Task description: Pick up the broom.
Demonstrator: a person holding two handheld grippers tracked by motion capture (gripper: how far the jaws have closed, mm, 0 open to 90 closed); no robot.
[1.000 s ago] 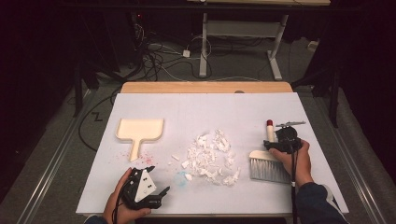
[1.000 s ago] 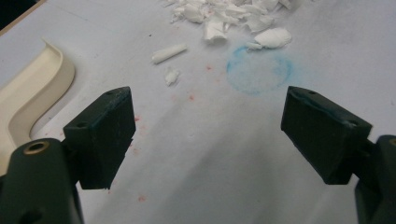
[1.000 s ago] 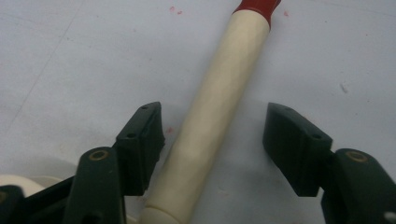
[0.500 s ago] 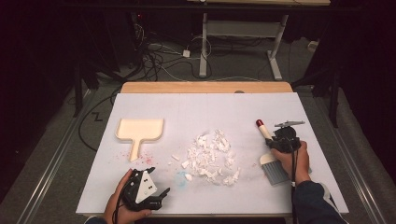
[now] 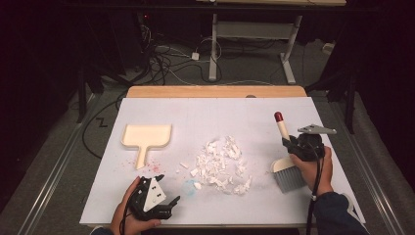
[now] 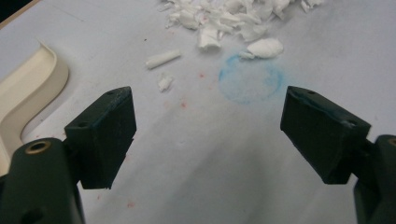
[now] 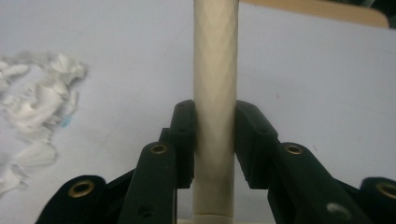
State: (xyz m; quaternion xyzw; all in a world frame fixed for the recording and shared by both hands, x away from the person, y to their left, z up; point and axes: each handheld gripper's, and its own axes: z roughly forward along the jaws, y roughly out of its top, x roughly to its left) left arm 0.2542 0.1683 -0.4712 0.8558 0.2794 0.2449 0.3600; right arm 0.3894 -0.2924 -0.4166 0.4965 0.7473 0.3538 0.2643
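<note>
The hand brush (image 5: 286, 164) stood at the right of the white tabletop (image 5: 244, 112), its grey bristles down on the surface and its cream handle, red at the tip, tilted up and away. The right tongs (image 5: 293, 145) were clamped on that handle (image 7: 215, 93). A heap of torn white paper scraps (image 5: 221, 165) lay left of the brush, mid-tabletop. Farther left lay a cream dustpan (image 5: 146, 137). The left tongs (image 5: 169, 205) hovered near the front edge, spread wide apart above a faint blue ring stain (image 6: 250, 79).
</note>
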